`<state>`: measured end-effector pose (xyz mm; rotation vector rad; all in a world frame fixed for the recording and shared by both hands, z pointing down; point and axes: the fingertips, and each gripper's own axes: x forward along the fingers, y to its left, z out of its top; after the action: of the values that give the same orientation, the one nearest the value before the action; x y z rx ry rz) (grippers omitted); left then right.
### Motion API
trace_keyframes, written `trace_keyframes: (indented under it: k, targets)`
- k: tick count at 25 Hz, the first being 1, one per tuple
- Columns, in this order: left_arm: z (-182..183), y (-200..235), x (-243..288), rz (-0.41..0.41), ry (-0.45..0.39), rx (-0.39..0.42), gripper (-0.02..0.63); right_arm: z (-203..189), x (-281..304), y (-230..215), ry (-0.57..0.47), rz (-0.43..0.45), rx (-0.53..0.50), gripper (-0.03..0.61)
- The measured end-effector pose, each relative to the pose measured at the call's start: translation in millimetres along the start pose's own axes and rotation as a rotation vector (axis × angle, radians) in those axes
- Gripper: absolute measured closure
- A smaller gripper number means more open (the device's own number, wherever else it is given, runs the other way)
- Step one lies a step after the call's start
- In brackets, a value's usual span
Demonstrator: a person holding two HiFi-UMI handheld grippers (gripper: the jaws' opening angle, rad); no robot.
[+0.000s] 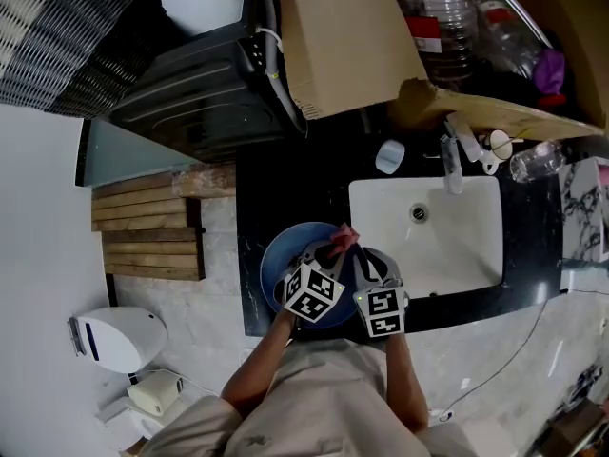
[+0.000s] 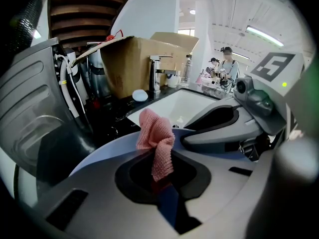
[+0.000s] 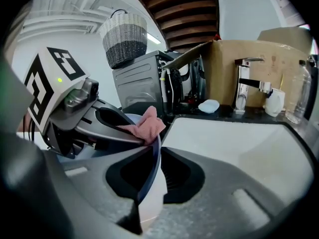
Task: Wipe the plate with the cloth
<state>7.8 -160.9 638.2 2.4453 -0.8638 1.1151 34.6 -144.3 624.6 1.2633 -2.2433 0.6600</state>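
A blue plate [image 1: 283,260] is held up over the black counter, left of the white sink. My right gripper [image 1: 360,257] is shut on the plate's rim [image 3: 152,168], which stands on edge between its jaws. My left gripper [image 1: 328,252] is shut on a pink cloth [image 2: 155,142]; the cloth [image 3: 144,125] lies against the plate's blue face [image 2: 107,151] near its top edge. In the head view the cloth [image 1: 343,239] shows as a small pink tuft above both grippers.
The white sink [image 1: 471,246] with a chrome tap [image 1: 450,163] lies to the right. A cardboard box [image 1: 343,36], bottles [image 1: 445,17] and a small white dish [image 1: 390,156] stand behind. A dark appliance [image 1: 205,89] sits back left, a wooden rack [image 1: 152,227] at the left.
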Motion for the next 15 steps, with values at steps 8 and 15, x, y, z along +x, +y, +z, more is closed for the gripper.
trace_keyframes:
  k: [8,15]
  targets:
    - [-2,11,-1,0.033,0.005,-0.013,0.58,-1,3,-5,-0.026,-0.041,0.028,0.528]
    - [-7,24,-7,0.064,0.012,-0.042,0.58,-4,3,-8,-0.025,-0.068,0.023,0.528]
